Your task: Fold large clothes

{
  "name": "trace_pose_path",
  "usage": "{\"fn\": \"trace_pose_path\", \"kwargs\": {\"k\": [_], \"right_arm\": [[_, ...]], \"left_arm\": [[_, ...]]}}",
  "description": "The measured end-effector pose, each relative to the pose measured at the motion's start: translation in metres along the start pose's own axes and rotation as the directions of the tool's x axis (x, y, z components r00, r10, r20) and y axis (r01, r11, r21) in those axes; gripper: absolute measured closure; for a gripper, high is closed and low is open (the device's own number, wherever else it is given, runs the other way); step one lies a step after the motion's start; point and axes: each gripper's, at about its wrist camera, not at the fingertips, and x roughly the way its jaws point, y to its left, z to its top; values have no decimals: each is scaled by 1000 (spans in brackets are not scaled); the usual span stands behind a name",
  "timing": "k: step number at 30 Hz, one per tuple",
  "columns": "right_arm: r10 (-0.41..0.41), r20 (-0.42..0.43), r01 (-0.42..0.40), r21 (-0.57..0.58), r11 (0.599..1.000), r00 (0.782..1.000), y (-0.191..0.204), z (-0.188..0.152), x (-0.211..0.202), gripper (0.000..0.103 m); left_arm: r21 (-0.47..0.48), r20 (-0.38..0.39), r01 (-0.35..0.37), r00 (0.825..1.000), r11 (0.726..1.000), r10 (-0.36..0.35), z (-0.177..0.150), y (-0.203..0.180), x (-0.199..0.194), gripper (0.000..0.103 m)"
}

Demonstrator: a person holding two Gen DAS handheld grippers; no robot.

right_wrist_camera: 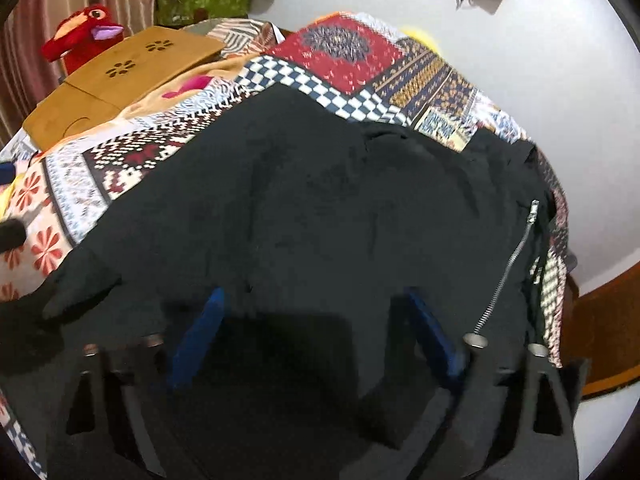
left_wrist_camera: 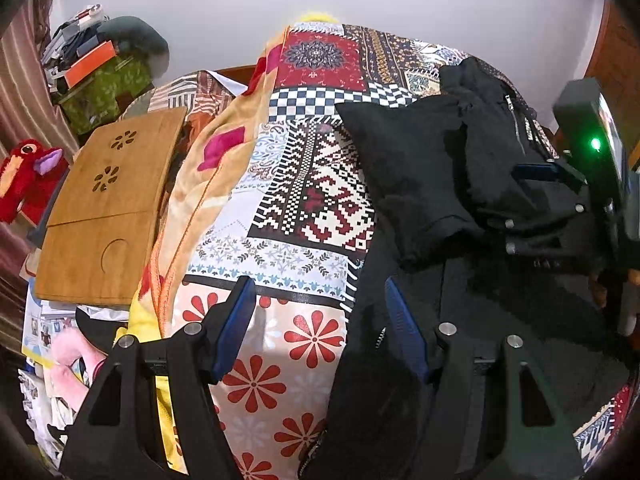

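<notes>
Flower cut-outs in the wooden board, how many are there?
2. Both are in the wooden board beside the bed: one flower cut-out nearer the wall, the other flower cut-out just below it.

Both wrist views look forward along their tongs, low and close over the bed (left_wrist_camera: 304, 184). They share the black garment (right_wrist_camera: 320, 208) and the wooden board (left_wrist_camera: 108, 204).

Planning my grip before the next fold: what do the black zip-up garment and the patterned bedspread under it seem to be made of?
The black zip-up garment looks like soft, matte fleece or brushed knit: it gives no shine and lies in thick, rounded folds. Its zipper glints silver, probably metal. The patterned bedspread looks like thin, smooth printed cotton or a blend: crisp printed motifs, flat lie, fine wrinkles.
</notes>
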Motion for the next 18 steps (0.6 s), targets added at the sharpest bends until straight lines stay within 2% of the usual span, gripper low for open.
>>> {"fn": "trace_pose_path", "kwargs": {"k": [4, 6, 8, 11, 18], "right_arm": [[-14, 8, 14, -24, 1000, 1000, 6, 1, 10, 33], [-4, 12, 4, -46, 999, 1000, 8, 0, 16, 42], [13, 20, -11, -61, 998, 1000, 10, -2, 15, 60], [-8, 40, 11, -82, 997, 999, 11, -2, 7, 76], [-13, 122, 9, 37, 999, 992, -27, -3, -32, 82]], "left_arm": [[5, -14, 4, 1000, 1000, -4, -1, -6, 10, 37], [8, -19, 16, 1000, 1000, -16, -1, -11, 14, 37], [15, -23, 19, 1000, 1000, -19, -1, -17, 16, 37], [29, -28, 22, 999, 999, -21, -1, -24, 17, 37], [46, -30, 22, 999, 999, -21, -1, -32, 14, 37]]}}
